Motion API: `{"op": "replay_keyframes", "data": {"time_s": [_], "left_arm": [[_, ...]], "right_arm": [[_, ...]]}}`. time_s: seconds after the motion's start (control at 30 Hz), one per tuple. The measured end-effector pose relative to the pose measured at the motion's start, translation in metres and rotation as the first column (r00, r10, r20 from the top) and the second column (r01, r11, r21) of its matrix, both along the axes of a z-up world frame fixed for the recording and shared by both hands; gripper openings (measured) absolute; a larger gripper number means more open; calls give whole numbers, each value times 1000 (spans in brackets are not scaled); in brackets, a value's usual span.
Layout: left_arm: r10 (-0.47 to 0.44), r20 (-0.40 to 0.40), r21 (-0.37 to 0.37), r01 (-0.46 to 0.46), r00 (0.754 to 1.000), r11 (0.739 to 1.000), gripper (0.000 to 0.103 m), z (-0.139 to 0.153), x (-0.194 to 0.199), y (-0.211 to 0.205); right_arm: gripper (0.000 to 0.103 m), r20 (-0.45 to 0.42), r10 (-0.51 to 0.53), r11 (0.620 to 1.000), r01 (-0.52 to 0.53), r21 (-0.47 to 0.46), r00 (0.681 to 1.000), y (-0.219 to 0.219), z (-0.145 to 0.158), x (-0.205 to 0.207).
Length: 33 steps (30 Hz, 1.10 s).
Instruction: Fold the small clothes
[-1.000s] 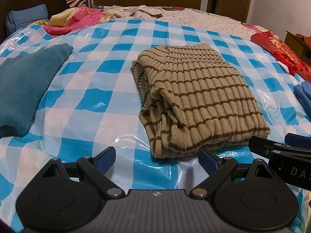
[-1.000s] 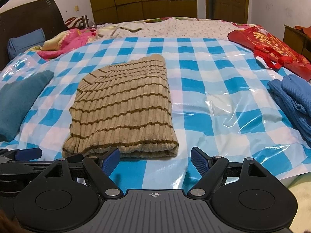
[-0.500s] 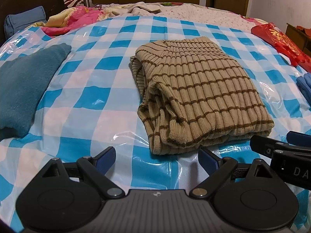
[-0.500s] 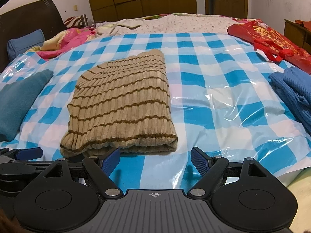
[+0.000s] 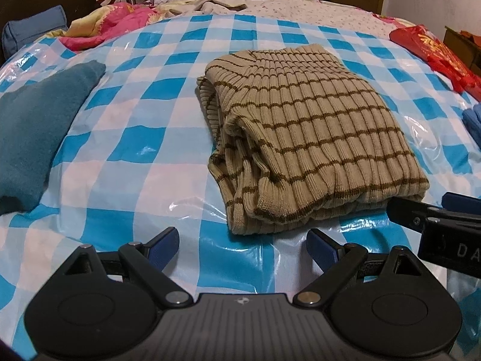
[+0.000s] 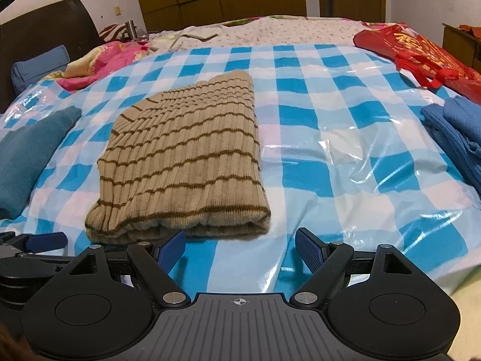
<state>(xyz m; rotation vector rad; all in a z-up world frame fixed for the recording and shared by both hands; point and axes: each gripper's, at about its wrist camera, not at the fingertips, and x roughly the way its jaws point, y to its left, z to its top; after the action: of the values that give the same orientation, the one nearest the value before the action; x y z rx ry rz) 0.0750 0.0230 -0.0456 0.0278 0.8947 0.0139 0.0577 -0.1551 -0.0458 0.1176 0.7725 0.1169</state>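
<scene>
A tan ribbed sweater with brown stripes (image 5: 306, 138) lies folded into a rectangle on the blue-and-white checked plastic sheet (image 5: 126, 138); it also shows in the right wrist view (image 6: 186, 168). My left gripper (image 5: 243, 245) is open and empty, just short of the sweater's near left corner. My right gripper (image 6: 240, 248) is open and empty, just short of the sweater's near right corner. Each gripper shows at the edge of the other's view.
A teal garment (image 5: 33, 129) lies at the left. A blue garment (image 6: 457, 138) lies at the right. A red bag (image 6: 421, 51) sits at the far right. Pink bedding (image 5: 108, 24) and a blue pillow (image 5: 30, 33) lie at the far left by the headboard.
Both grippers have tilted and shifted slightly near the sweater's front edge, staying open. The sweater has not moved.
</scene>
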Motion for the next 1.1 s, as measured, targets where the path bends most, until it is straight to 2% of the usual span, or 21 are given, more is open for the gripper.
{"op": "replay_keyframes", "data": {"time_s": [0.13, 0.4, 1.1], "left_arm": [[17, -22, -6, -17, 1000, 1000, 101, -3, 7, 3], [12, -28, 51, -10, 1000, 999, 103, -9, 13, -5], [4, 1, 84, -4, 1000, 996, 103, -9, 6, -8]], "right_arm": [[82, 5, 16, 1000, -16, 1, 1000, -1, -1, 8], [84, -11, 19, 999, -18, 37, 1000, -8, -12, 17], [85, 13, 15, 998, -16, 56, 1000, -15, -15, 15]]}}
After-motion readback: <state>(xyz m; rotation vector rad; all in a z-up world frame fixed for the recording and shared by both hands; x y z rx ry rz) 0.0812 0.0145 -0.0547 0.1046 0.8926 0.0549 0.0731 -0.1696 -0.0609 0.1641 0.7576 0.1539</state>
